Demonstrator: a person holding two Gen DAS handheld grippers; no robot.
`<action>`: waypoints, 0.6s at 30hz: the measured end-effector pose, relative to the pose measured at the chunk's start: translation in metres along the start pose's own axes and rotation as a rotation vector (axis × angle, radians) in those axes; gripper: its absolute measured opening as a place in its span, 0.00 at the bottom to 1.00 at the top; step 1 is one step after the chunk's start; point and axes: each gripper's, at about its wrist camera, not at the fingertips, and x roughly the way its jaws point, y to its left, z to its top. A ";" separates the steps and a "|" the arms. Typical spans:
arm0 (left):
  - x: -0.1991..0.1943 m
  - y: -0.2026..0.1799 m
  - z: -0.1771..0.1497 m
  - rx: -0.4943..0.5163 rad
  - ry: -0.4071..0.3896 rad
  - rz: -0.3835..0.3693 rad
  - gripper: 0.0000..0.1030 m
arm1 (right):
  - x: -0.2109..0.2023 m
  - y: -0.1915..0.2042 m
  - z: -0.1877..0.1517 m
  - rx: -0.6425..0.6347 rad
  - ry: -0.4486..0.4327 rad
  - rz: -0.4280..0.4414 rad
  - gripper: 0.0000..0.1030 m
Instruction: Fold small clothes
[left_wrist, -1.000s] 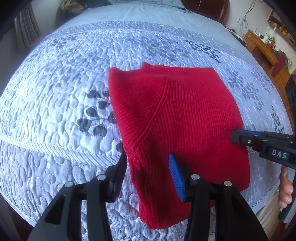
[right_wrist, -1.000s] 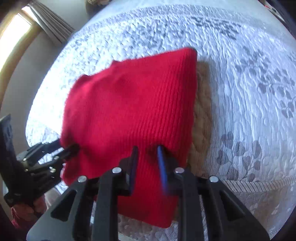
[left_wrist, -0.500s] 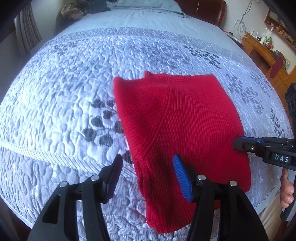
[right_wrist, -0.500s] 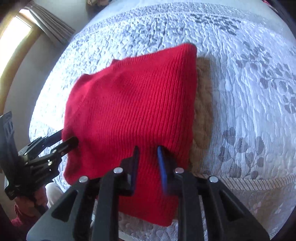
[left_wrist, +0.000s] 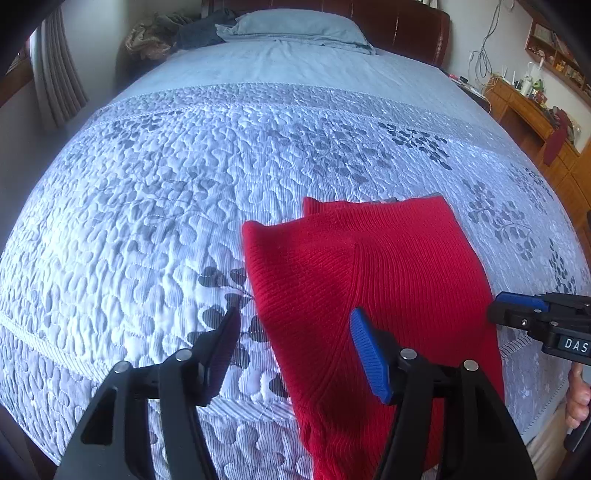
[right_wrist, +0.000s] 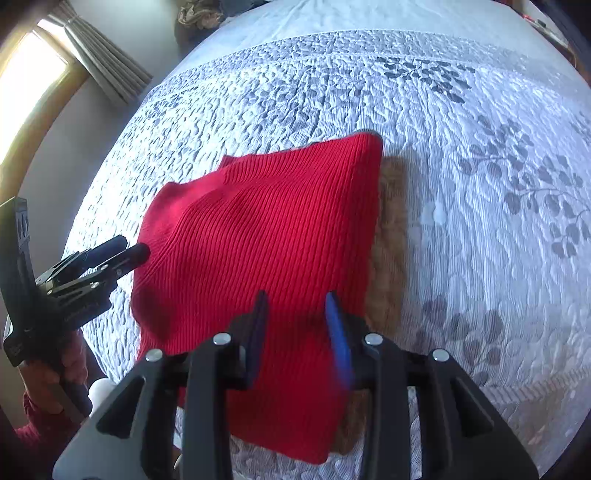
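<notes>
A folded red knit sweater lies on the quilted bedspread near the bed's front edge; it also shows in the right wrist view. My left gripper is open and empty, hovering over the sweater's left edge. My right gripper is open and empty, above the sweater's near right part. Each gripper shows in the other's view, the right one and the left one. A brown knit piece lies under the sweater's right edge.
The grey-white quilt covers the bed, with a pillow at the head. A wooden desk stands to the right. A curtain and window are on the left.
My right gripper has opened and let go of the sweater. Both grippers have drawn back and up from the sweater, which stays flat on the bed.
</notes>
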 end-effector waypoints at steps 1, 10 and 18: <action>0.003 0.000 0.002 0.001 0.002 0.003 0.62 | 0.000 -0.001 0.002 -0.001 -0.001 -0.002 0.37; 0.046 0.020 0.002 -0.111 0.128 -0.144 0.78 | 0.022 -0.011 0.016 0.012 0.038 -0.019 0.69; 0.072 0.025 0.001 -0.201 0.205 -0.303 0.88 | 0.055 -0.024 0.012 0.066 0.128 0.065 0.72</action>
